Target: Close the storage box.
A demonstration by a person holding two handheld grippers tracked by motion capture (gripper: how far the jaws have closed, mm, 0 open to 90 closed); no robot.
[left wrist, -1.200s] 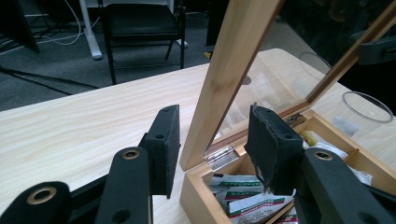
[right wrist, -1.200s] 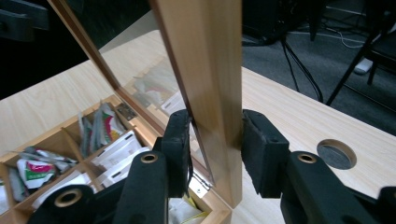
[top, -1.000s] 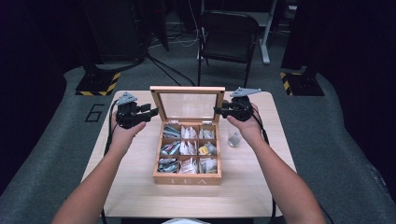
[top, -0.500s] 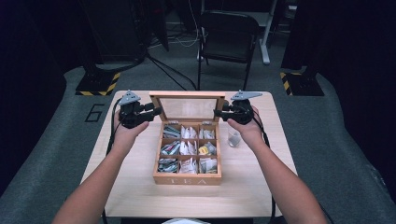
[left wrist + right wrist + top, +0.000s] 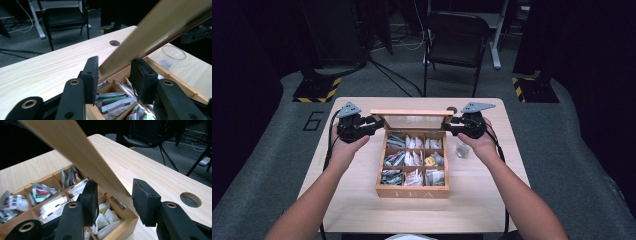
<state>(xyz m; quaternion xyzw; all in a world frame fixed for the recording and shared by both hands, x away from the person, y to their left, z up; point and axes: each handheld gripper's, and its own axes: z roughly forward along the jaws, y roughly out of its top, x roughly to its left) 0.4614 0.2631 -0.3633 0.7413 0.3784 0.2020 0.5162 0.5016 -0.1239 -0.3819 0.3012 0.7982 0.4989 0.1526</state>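
At back of surface (image 5: 362, 200), tea box (image 5: 413, 165) sits central, lid (image 5: 412, 118) raised, long axis side to side. Left claw (image 5: 374, 122) straddles lid's left end, right claw (image 5: 451, 121) its right end; both parted, neither visibly clamping. Glass (image 5: 462, 149) beside box's right wall.

Beyond the claws, a black metal folding chair (image 5: 456, 37) stands on grey carpet floor (image 5: 562, 130); black curtains (image 5: 582, 35) darken the room behind the pale wooden tabletop (image 5: 357, 185).

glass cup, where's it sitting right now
In the high view the glass cup stands on the table just right of the open tea box, under the right gripper.
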